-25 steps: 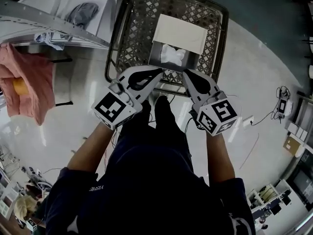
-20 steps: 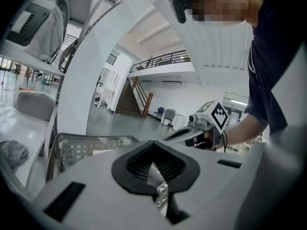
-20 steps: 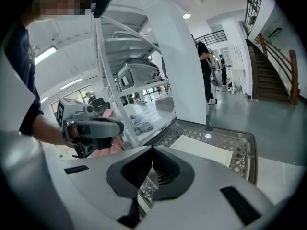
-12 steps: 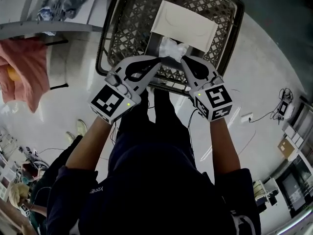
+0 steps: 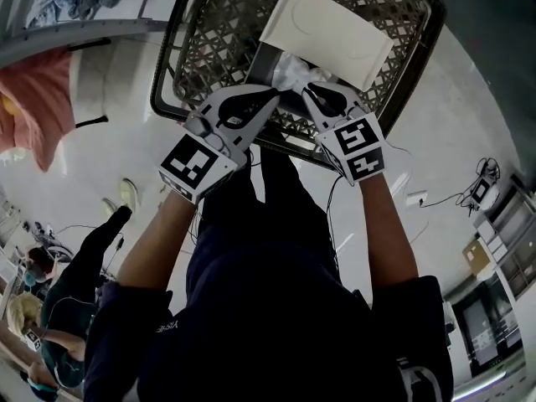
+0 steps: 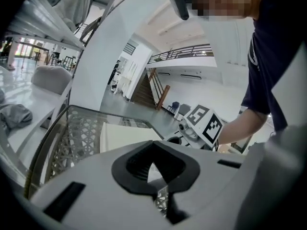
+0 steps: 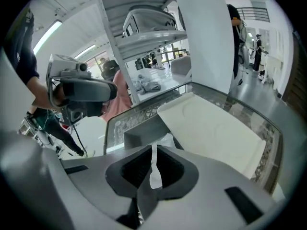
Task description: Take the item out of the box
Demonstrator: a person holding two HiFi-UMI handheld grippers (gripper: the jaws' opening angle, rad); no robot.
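Box (image 5: 266, 60) sits open in the basket (image 5: 209, 23), with the white wrapped item (image 5: 293, 72) inside it. Right gripper (image 5: 311, 92) is clenched on a thin fold of the wrap. Left gripper (image 5: 272, 97) is closed at the box edge, apparently on nothing. Risk: the fold slips or tears on the lift, or the unpinned box rises too.

Glossy pale floor (image 5: 100, 166) lay underfoot, grey shelving (image 5: 84, 33) stood upper left, pink cloth (image 5: 38, 99) hung below, staircase (image 6: 154, 86) rose beneath railed balcony (image 6: 184, 51).
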